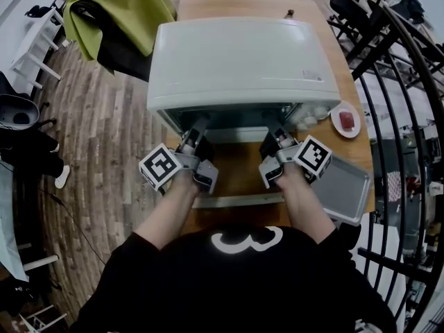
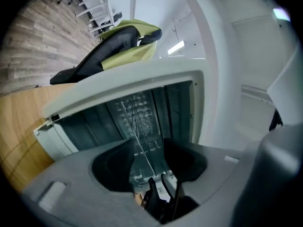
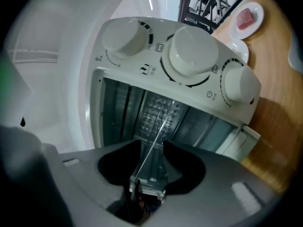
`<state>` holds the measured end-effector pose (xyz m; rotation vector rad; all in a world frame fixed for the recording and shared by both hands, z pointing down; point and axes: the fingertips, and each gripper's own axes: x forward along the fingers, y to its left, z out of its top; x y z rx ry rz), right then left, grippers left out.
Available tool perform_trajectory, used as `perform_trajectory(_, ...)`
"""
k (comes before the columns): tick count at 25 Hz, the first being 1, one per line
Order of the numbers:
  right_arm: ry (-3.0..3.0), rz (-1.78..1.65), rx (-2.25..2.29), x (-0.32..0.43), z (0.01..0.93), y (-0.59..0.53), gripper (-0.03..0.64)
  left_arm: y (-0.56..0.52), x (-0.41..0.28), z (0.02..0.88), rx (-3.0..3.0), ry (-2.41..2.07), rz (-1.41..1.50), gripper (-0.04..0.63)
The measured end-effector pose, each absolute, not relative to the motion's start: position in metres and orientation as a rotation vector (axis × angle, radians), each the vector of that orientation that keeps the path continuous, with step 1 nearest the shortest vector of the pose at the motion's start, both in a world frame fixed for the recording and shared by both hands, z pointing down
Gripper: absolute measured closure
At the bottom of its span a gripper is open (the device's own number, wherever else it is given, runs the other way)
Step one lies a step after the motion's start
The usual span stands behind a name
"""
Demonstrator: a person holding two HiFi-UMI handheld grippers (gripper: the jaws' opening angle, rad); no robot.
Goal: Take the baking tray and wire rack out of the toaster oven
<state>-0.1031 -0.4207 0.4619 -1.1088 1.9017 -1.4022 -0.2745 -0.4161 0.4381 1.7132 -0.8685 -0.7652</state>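
The white toaster oven (image 1: pixel 243 61) stands on a wooden table (image 1: pixel 243 165) with its door (image 1: pixel 239 200) folded down toward me. Both grippers reach level into its mouth. My left gripper (image 1: pixel 198 127) (image 2: pixel 147 145) is open, and the thin edge of the wire rack (image 2: pixel 130 119) runs between its jaws without the pads pressing on it. My right gripper (image 1: pixel 274 127) (image 3: pixel 151 148) is open as well, with the same rack edge (image 3: pixel 163 122) passing through its gap. The grey baking tray (image 1: pixel 341 186) lies on the table, to the right of the right gripper.
A small white plate with a red piece (image 1: pixel 345 120) (image 3: pixel 246 19) sits right of the oven. The oven's knobs (image 3: pixel 189 56) are beside the right gripper. A chair with a green cloth (image 1: pixel 118 12) stands at the back left, black metal railing (image 1: pixel 402 116) at the right.
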Motion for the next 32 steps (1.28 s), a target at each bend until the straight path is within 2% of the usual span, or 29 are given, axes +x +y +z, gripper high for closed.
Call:
perform_trajectory(11, 1.776, -1.369, -1.13, -0.089, 0.471, -0.462, 0.466, -0.451, -0.294, 0.463, 1.55, -0.953, -0.838, 0.417)
perform_trajectory(16, 1.747, -1.376, -1.101, -0.089, 0.473, -0.467, 0.495, -0.455, -0.294, 0.47, 1.546, -0.976, -0.832, 0.449)
perform_trajectory(17, 1.743, -1.376, -1.104, -0.089, 0.473, -0.467, 0.533, -0.456, -0.294, 0.471, 1.544, -0.982, -0.83, 0.458)
perform_trajectory(21, 1.758, -1.349, -1.094, -0.089, 0.469, -0.47, 0.577, -0.461, -0.297, 0.473, 1.549, -1.004, -0.81, 0.496)
perform_trajectory(27, 1.757, -1.347, -1.093, -0.089, 0.473, -0.466, 0.577, -0.46, -0.296, 0.475, 1.562, -1.008, -0.799, 0.56)
perform_trajectory(32, 1.751, -1.347, -1.092, -0.09, 0.471, -0.461, 0.578, -0.455, -0.297, 0.473, 1.567, -1.007, -0.777, 0.563)
